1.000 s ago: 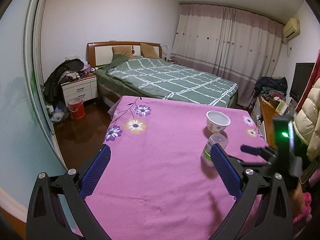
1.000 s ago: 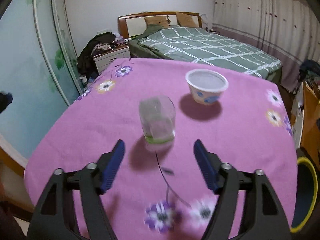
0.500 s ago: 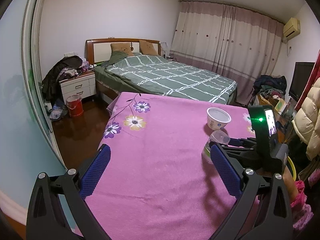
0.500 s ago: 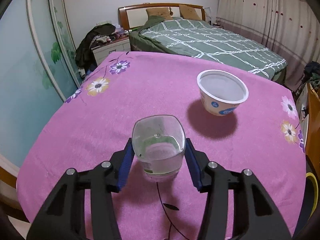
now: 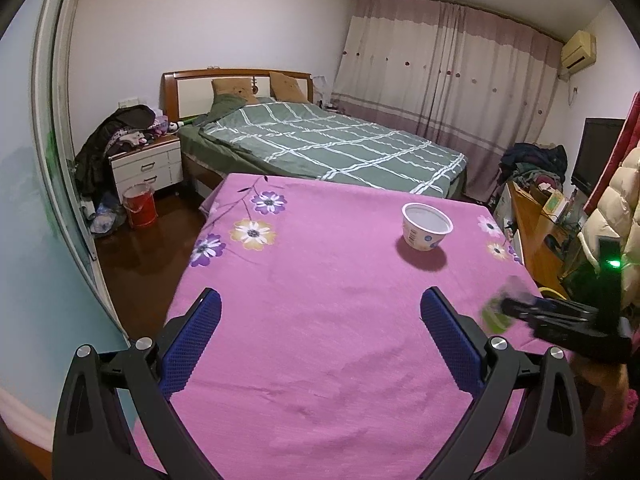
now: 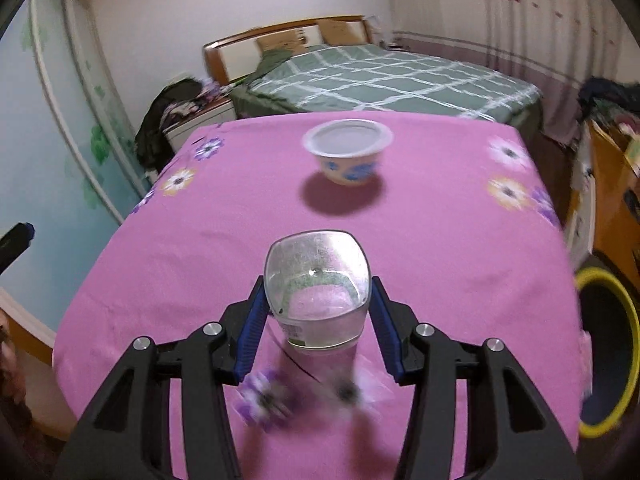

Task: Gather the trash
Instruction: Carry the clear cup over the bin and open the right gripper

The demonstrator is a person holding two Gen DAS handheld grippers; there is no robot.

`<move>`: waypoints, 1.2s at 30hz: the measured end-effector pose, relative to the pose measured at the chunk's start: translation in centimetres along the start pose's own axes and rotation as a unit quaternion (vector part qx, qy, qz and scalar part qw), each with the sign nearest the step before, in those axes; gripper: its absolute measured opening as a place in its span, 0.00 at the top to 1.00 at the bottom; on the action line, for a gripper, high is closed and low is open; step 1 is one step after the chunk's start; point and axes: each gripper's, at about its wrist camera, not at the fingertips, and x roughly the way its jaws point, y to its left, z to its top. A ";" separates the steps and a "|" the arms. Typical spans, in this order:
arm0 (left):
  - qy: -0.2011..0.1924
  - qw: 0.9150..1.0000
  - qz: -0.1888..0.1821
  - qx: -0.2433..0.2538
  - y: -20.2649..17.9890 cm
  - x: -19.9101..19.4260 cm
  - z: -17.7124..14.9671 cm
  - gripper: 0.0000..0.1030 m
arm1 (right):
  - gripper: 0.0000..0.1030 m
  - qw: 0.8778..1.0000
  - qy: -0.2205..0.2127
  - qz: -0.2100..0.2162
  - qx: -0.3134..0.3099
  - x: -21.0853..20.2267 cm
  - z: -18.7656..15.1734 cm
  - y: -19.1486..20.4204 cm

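Right tool (image 6: 318, 312): blue pads pressed on both sides of the clear plastic cup (image 6: 318, 292), held low in the frame's centre above the pink counter (image 6: 440, 240). Left tool (image 5: 320, 340): jaws wide, nothing between them. Paper bowl (image 5: 427, 227) stands on the counter, upper right of centre.

We see a lived-in home bedroom. A double bed (image 5: 320, 148) with a wooden headboard (image 5: 236, 80), two pillows and a green checked quilt fills the far side; a white nightstand (image 5: 146, 168) heaped with clothes stands beside it, a red bucket (image 5: 139, 205) on the dark wood floor. Full-length curtains (image 5: 444, 80), a wall air conditioner (image 5: 578, 49) and a television (image 5: 596, 152) complete the setting.
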 end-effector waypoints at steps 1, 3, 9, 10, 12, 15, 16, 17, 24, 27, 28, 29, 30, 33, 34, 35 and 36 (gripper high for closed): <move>0.002 1.000 -0.002 0.002 -0.2 0.1 -0.1 0.05 | 0.54 1.000 -0.003 -0.007 0.007 -0.5 -0.4 -0.8; 0.005 1.000 -0.006 0.006 -0.9 0.5 -0.2 0.05 | 0.54 0.999 -0.012 -0.035 0.032 -2.2 -1.2 -3.5; 0.012 1.000 -0.017 0.018 -2.7 1.3 -0.4 0.05 | 0.54 0.988 -0.029 -0.112 0.102 -5.5 -3.4 -10.9; 0.013 1.000 -0.018 0.020 -2.9 1.3 -0.4 0.05 | 0.54 0.984 -0.034 -0.127 0.119 -6.1 -3.7 -12.4; 0.016 0.999 -0.021 0.026 -3.7 1.7 -0.5 0.05 | 0.54 0.979 -0.041 -0.146 0.140 -6.9 -4.4 -14.7; 0.021 0.999 -0.026 0.036 -4.8 2.2 -0.5 0.05 | 0.54 0.967 -0.043 -0.186 0.167 -7.4 -5.3 -17.9; 0.022 0.999 -0.028 0.039 -5.2 2.3 -0.6 0.05 | 0.54 0.965 -0.040 -0.191 0.172 -7.6 -5.6 -18.9; 0.024 0.998 -0.029 0.042 -5.6 2.5 -0.6 0.05 | 0.54 0.963 -0.035 -0.199 0.178 -7.4 -5.9 -19.6; 0.032 0.997 -0.035 0.056 -7.0 3.1 -0.6 0.05 | 0.53 0.955 -0.001 -0.222 0.198 -6.1 -7.1 -24.4; 0.036 0.997 -0.038 0.059 -7.4 3.4 -0.6 0.05 | 0.52 0.954 -0.001 -0.222 0.204 -5.7 -7.1 -25.0; 0.038 0.997 -0.040 0.060 -7.6 3.6 -0.6 0.05 | 0.50 0.953 -0.006 -0.225 0.204 -5.8 -7.1 -25.0; 0.041 0.996 -0.042 0.060 -7.7 3.8 -0.5 0.05 | 0.50 0.952 -0.008 -0.227 0.203 -5.7 -7.2 -25.0; 0.042 0.996 -0.044 0.060 -7.8 4.0 -0.5 0.05 | 0.47 0.952 -0.012 -0.230 0.201 -6.0 -7.1 -25.1; 0.048 0.996 -0.052 0.062 -8.4 4.8 -0.4 0.05 | 0.47 0.952 -0.020 -0.228 0.202 -6.2 -7.0 -24.8; 0.051 0.995 -0.055 0.063 -8.6 5.1 -0.3 0.05 | 0.47 0.952 -0.021 -0.228 0.202 -6.3 -6.9 -24.7; 0.054 0.995 -0.061 0.064 -8.9 5.6 -0.2 0.05 | 0.47 0.952 -0.024 -0.226 0.202 -6.5 -6.9 -24.7; 0.056 0.994 -0.065 0.064 -9.0 6.0 0.0 0.05 | 0.46 0.953 -0.025 -0.226 0.202 -6.6 -6.7 -24.5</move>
